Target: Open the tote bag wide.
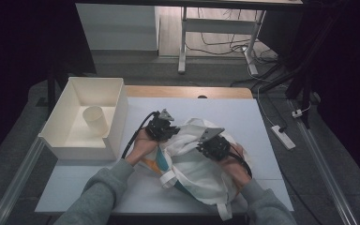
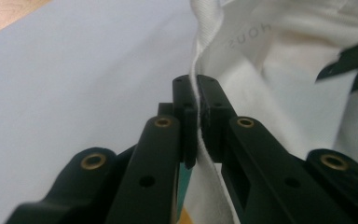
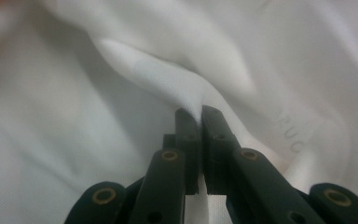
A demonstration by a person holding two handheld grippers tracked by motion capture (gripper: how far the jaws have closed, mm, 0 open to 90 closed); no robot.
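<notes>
A white cloth tote bag (image 1: 194, 161) with teal and orange print lies crumpled on the white table top (image 1: 98, 187). My left gripper (image 1: 166, 129) is at its left edge, and its jaws are shut on the bag's hem (image 2: 196, 100). My right gripper (image 1: 208, 146) rests on the bag's right half. In the right gripper view a fold of the bag (image 3: 186, 93) is pinched between the closed pads of my right gripper (image 3: 200, 114). The other gripper's black tips (image 2: 349, 65) show at the right of the left gripper view.
A cream open box (image 1: 117, 105) stands at the table's left with a paper cup (image 1: 95, 121) inside. The bag's straps (image 1: 224, 212) hang near the front edge. A power strip (image 1: 283, 137) and cables lie on the floor to the right.
</notes>
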